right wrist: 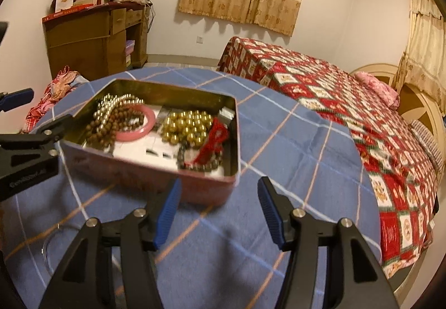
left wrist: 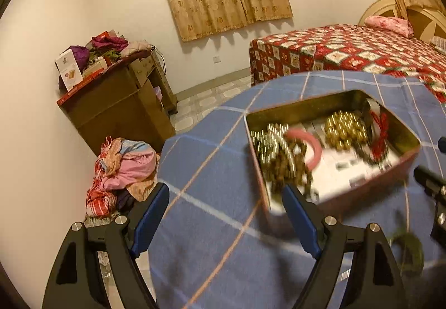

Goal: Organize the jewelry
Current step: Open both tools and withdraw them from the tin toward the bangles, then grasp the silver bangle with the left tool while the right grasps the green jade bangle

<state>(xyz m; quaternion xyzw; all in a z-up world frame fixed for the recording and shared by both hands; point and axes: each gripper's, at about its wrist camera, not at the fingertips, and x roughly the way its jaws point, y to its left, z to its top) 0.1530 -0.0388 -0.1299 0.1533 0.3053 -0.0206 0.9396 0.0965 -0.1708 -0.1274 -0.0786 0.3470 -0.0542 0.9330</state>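
Your right gripper (right wrist: 218, 211) stands wide and holds nothing; the near wall of the tin (right wrist: 139, 178) sits just ahead of its left finger. Your left gripper (left wrist: 225, 214) is likewise spread wide and empty, its right finger overlapping the tin's near corner in view — contact cannot be confirmed through the blur.

Beneath both lies the blue checked tabletop (right wrist: 278, 141). A green bangle (left wrist: 408, 251) rests on it off to the right of your left gripper, outside the tin.

Inside the tin, ahead of the right gripper: brown bead strands (right wrist: 103, 125) to the left, a pink bangle (right wrist: 139, 125) lying beside them, a cluster of gold beads (right wrist: 185, 126) at centre, and a red tassel (right wrist: 216, 139) to the right.

Handling judgement: the strands look limp, light and prone to tangle — pinch a bunched section, not a single bead, which is round and likely to slip. The bangle is rigid and possibly brittle; take it across its rim. The tin is probably thin-walled and slides easily.

Beyond the tabletop stands a bed (right wrist: 334, 91).
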